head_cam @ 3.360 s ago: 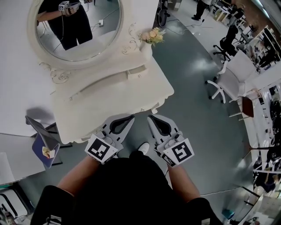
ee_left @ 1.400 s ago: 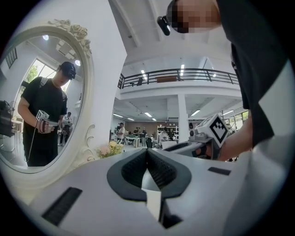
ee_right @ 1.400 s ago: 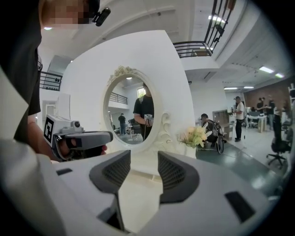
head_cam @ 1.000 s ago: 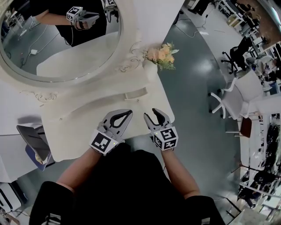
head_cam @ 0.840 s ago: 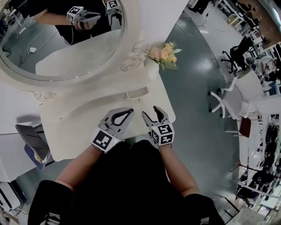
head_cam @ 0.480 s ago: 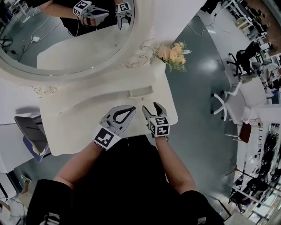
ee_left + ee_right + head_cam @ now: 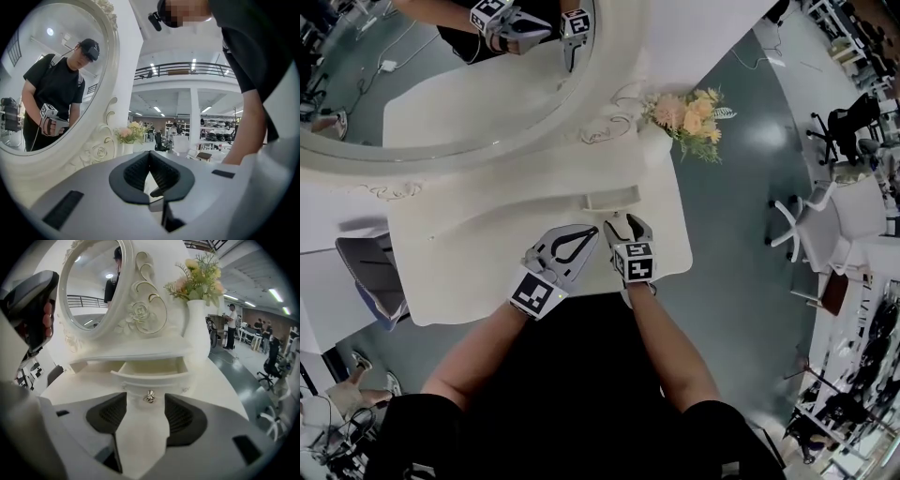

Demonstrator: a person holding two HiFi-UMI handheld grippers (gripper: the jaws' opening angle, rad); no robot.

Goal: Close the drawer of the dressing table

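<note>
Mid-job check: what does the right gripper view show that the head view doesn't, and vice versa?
Right gripper view only: the hollow inside of the drawer and its knob, lined up between the open jaws of the right tool, ungripped. Head view only: the whole outline of the tabletop, with the left tool, shut, beside the right at its near edge. Both: mirror, flowers, the drawer standing open.

The cream tabletop (image 7: 478, 262) fills the middle of the head view. Along its far edge, toward the top of the frame, stands an oval mirror (image 7: 441, 75). A vase of flowers (image 7: 197, 329) stands at upper right, with a small drawer (image 7: 151, 371) standing open just beside it.
</note>
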